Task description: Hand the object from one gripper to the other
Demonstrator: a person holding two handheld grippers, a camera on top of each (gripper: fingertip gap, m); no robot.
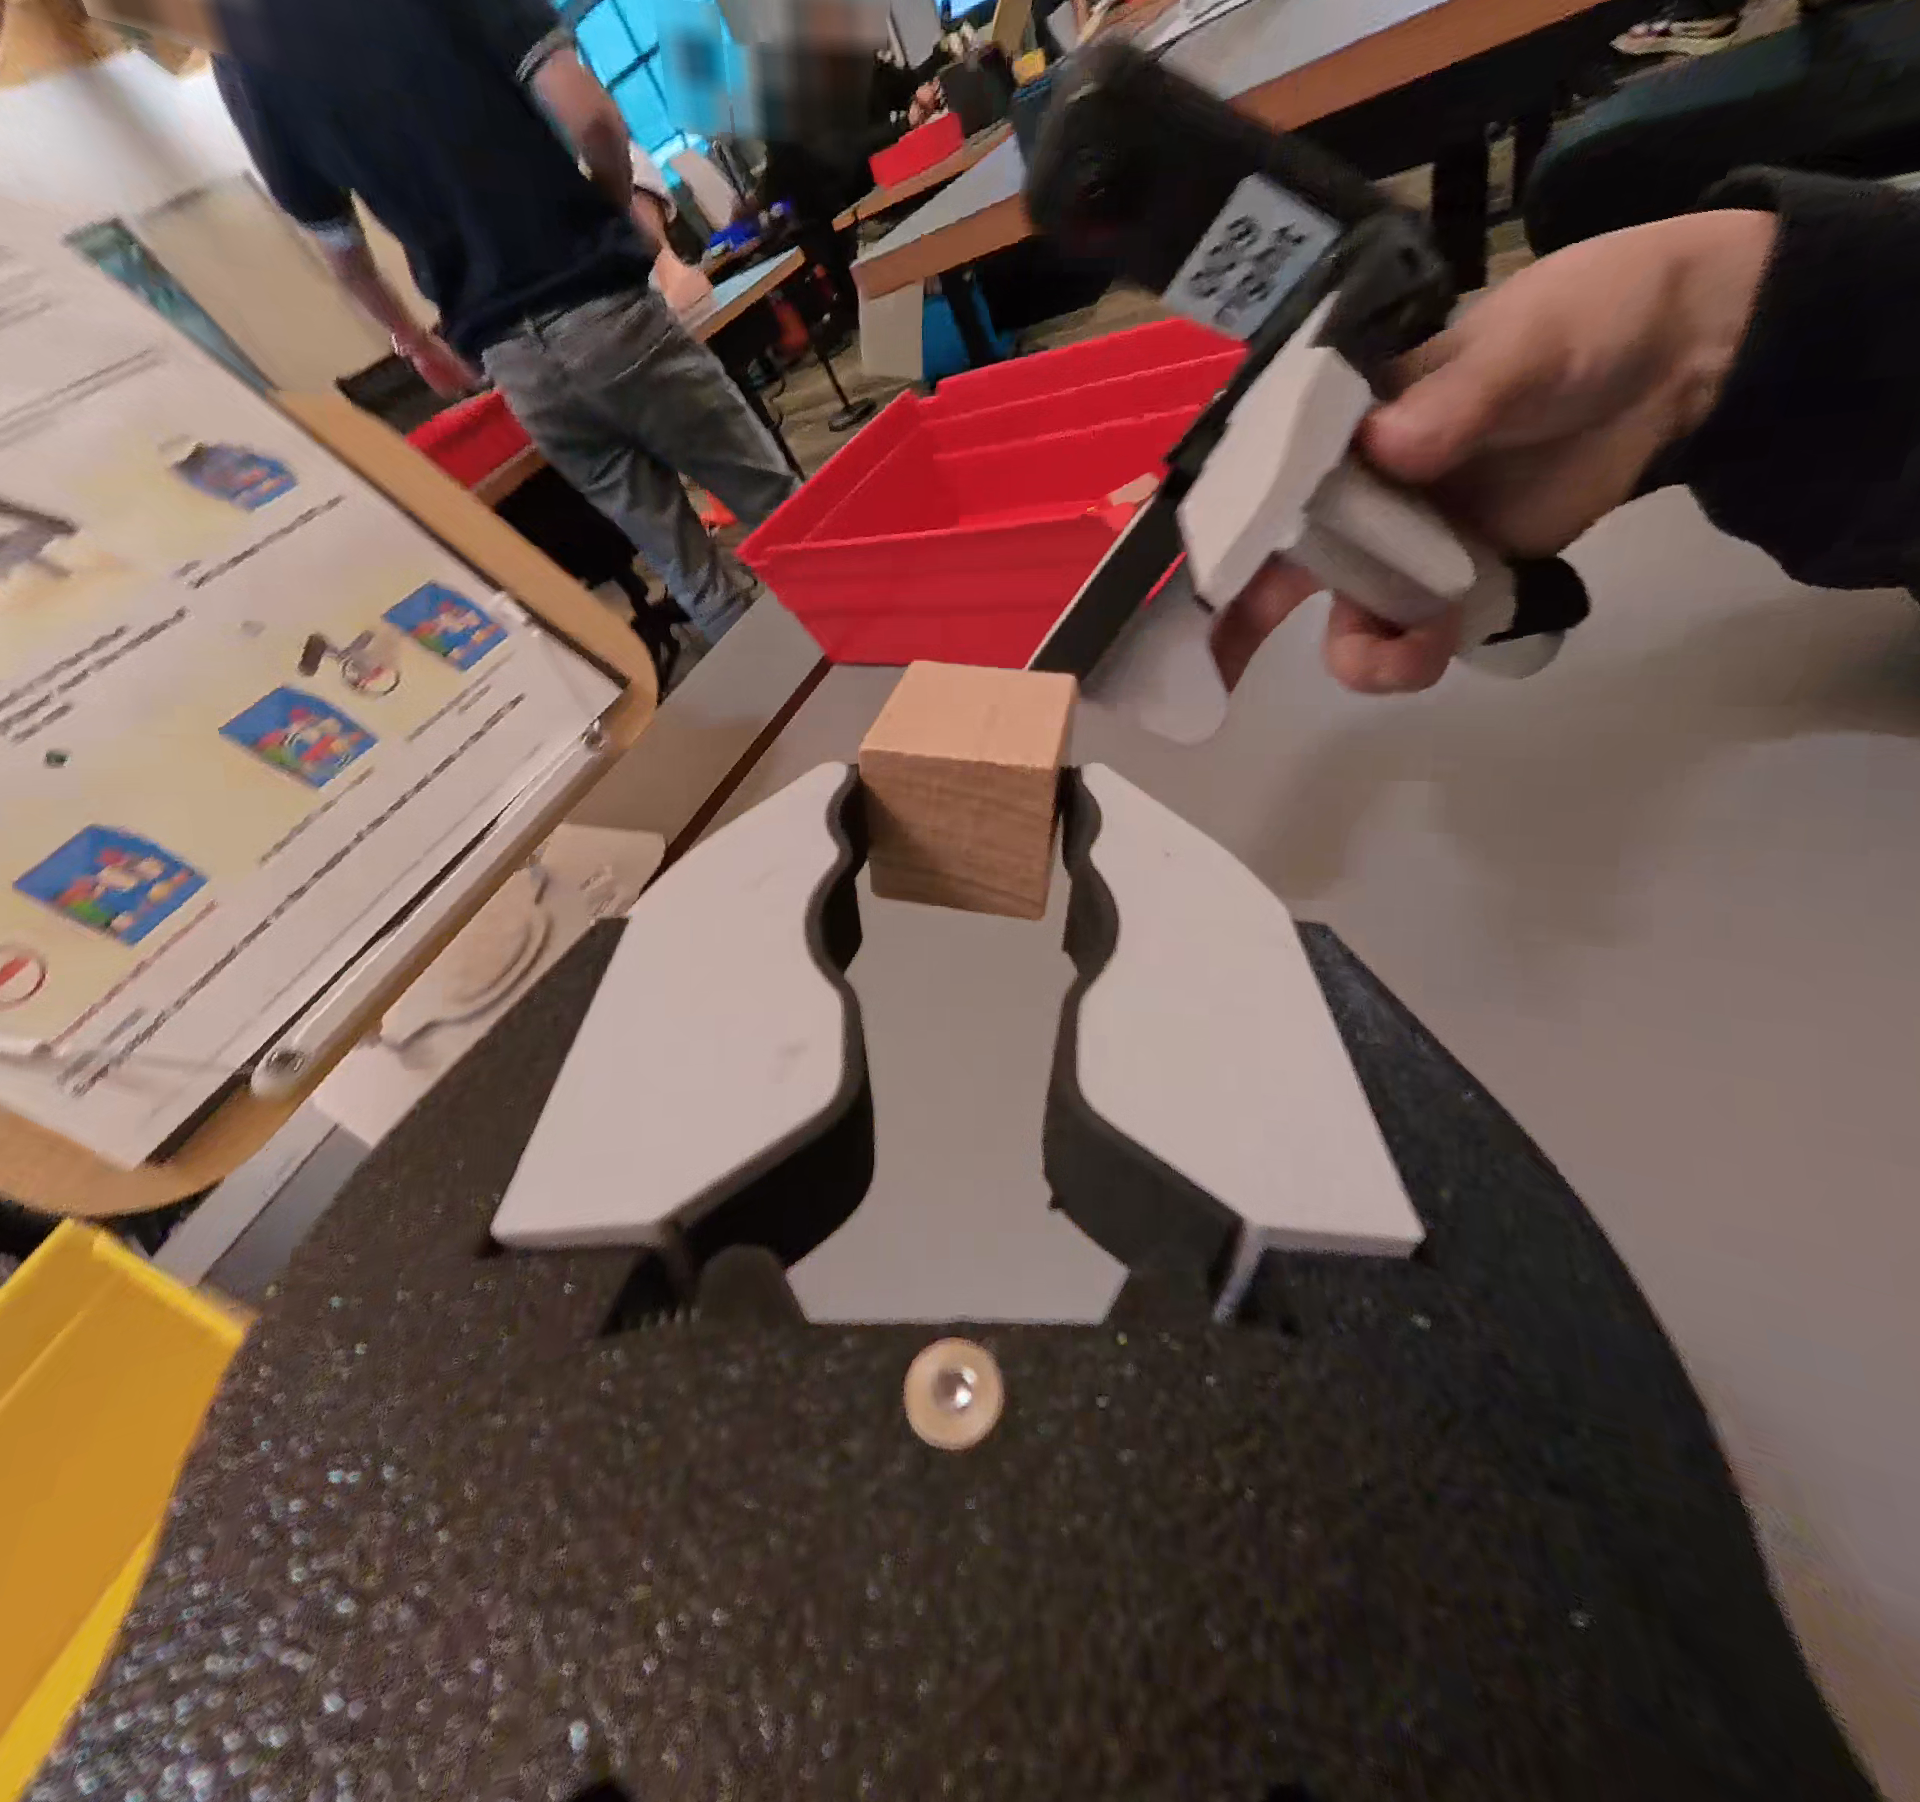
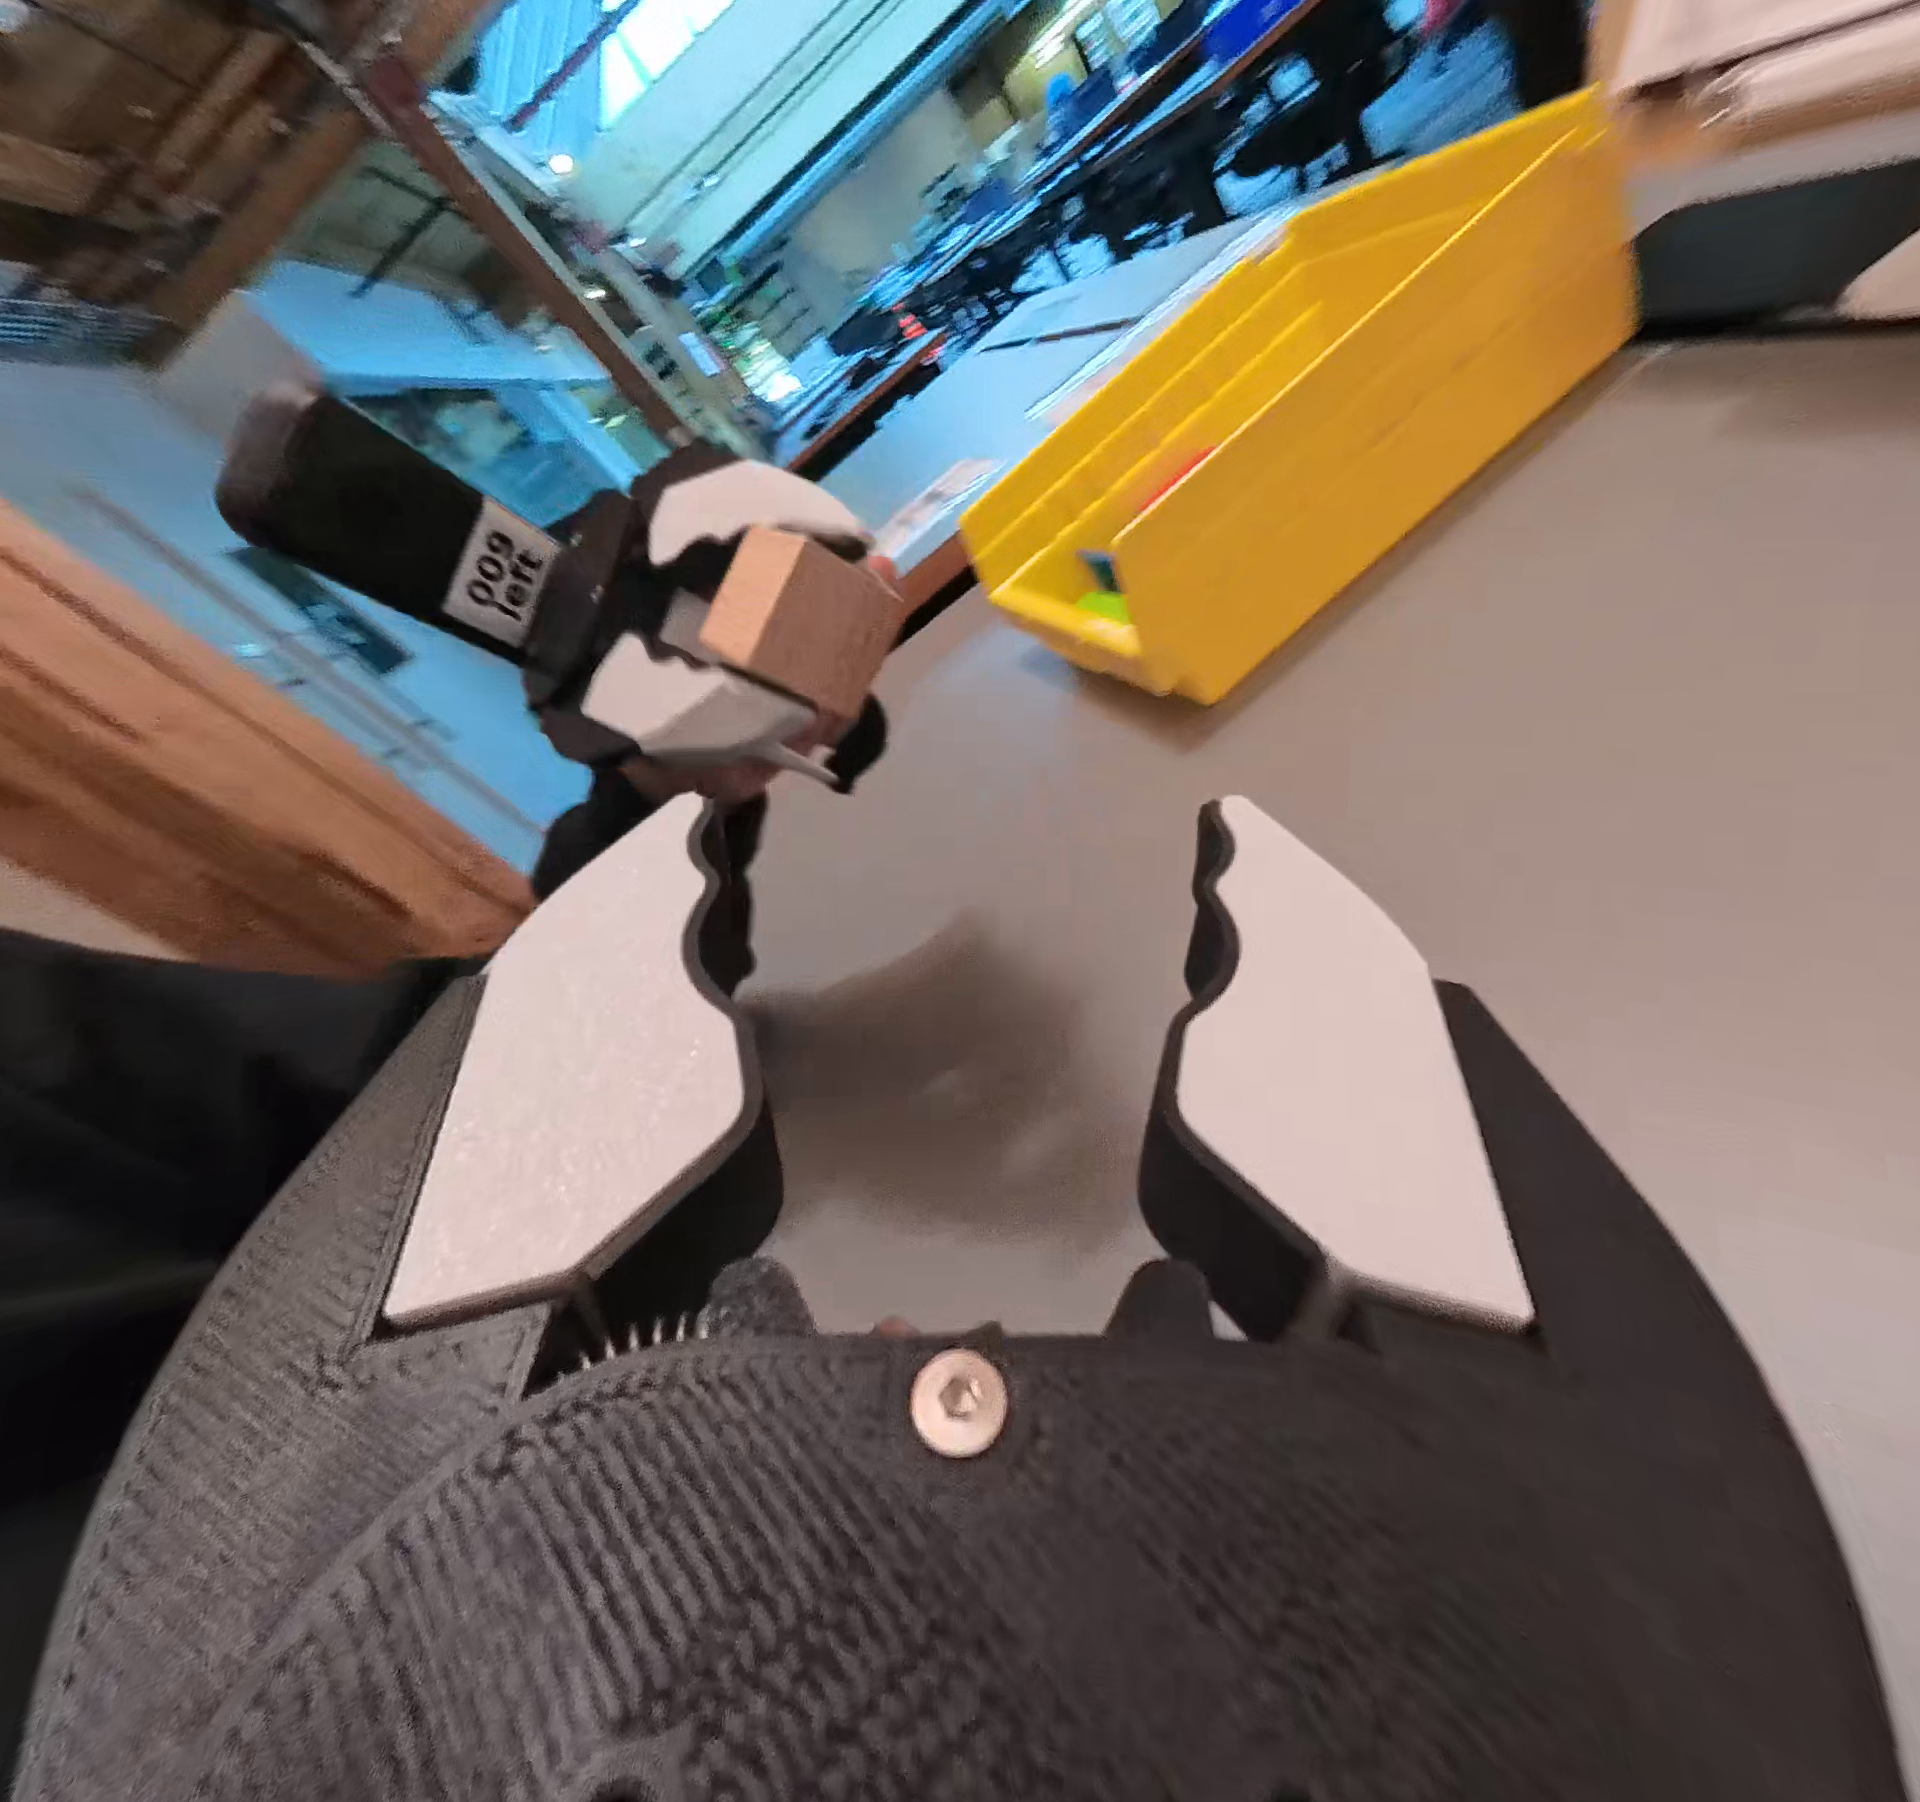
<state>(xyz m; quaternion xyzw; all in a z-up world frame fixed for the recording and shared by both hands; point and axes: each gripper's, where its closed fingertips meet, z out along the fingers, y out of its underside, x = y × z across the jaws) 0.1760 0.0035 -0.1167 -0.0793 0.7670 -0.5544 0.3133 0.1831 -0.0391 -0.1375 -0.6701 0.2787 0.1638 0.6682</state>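
My left gripper (image 1: pixel 964 796) is shut on a plain wooden cube (image 1: pixel 966 786); both pads press its sides and it is lifted above the grey table (image 1: pixel 1507 921). The right wrist view shows the same cube (image 2: pixel 800 625) clamped in the left gripper (image 2: pixel 774 625), up and to the left of my own fingers. My right gripper (image 2: pixel 961 827) is wide open and empty above the table (image 2: pixel 1455 661), apart from the cube. In the left wrist view the right gripper (image 1: pixel 1195 672) hangs in a hand just beyond and to the right of the cube, its fingers seen edge-on.
A red bin (image 1: pixel 987 526) stands on the table behind the cube. A yellow bin (image 2: pixel 1330 464) sits at the table's far side; its corner shows at lower left (image 1: pixel 83 1440). A board with printed sheets (image 1: pixel 260 692) stands at left. A person (image 1: pixel 468 194) stands beyond the table.
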